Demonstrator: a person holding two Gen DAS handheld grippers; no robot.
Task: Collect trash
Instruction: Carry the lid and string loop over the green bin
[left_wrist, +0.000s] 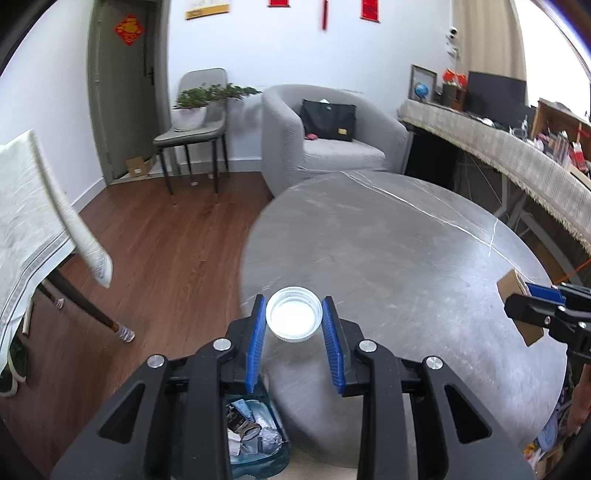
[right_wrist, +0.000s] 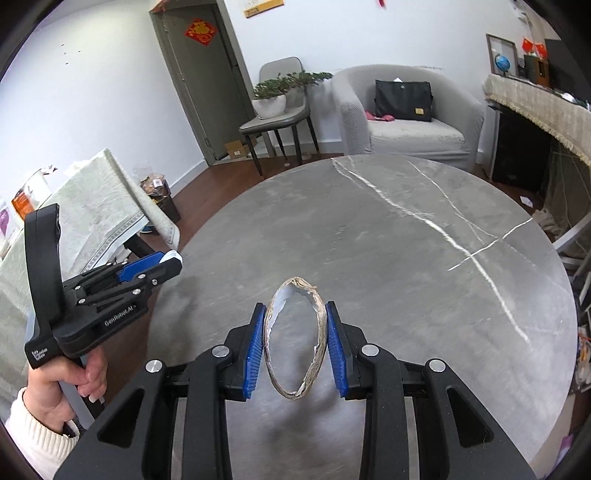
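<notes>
My left gripper is shut on a white plastic lid, held above the left edge of the round grey table. Below it stands a blue trash bin holding scraps. My right gripper is shut on a squashed cardboard tube, seen end-on, above the near part of the table. In the left wrist view the right gripper shows at the right with the cardboard tube. In the right wrist view the left gripper shows at the left with the white lid between its tips.
A grey armchair with a black bag stands behind the table. A chair with a potted plant is by the door. A cloth-covered table is at the left, a cluttered desk at the right.
</notes>
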